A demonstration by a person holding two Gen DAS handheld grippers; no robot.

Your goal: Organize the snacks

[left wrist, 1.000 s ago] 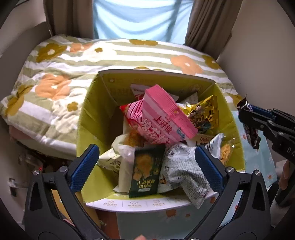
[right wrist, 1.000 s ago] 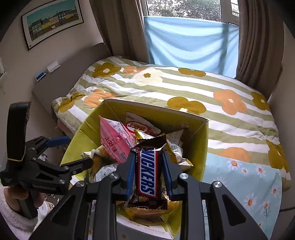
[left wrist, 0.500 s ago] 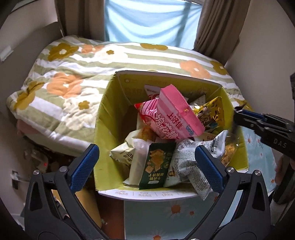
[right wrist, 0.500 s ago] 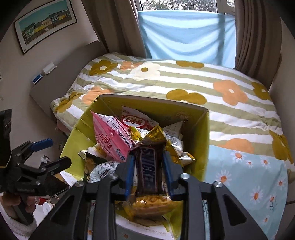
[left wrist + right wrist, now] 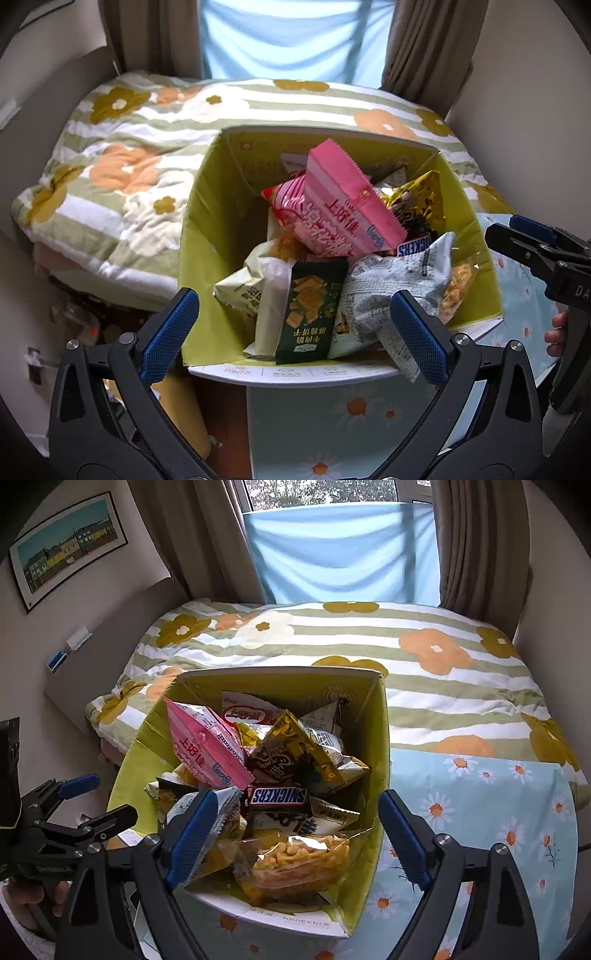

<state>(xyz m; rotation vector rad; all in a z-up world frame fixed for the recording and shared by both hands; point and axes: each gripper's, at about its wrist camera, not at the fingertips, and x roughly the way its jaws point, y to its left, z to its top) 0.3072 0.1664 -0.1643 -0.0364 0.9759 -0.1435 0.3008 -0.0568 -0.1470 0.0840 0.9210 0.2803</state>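
Above the yellow-lined box (image 5: 369, 738) at the foot of the bed (image 5: 424, 686), we hold our right tool (image 5: 293, 834) spread wide with nothing between its blue pads. A second ago those pads were clamped on the Snickers bar (image 5: 279, 796); half a second ago it was being lowered into the pile. Now the bar lies flat on top of the other packets, label up, just below the pink bag (image 5: 207, 749) and touching the gold packet (image 5: 295, 746), with the clear bag of orange puffs (image 5: 299, 856) nearer to us. From the left wrist view only the end of the bar (image 5: 413, 246) peeks out between the pink bag and the grey crinkled packet (image 5: 391, 284).

Our left tool (image 5: 291, 332) also stands wide apart and carries nothing, hovering over the near edge of the box, above the dark green cracker packet (image 5: 310, 310).

We judge this snack as delivered: one more item is in the box, and both tools are free for the next one. No loose snacks show outside the box in either view, so we cannot tell how much sorting remains
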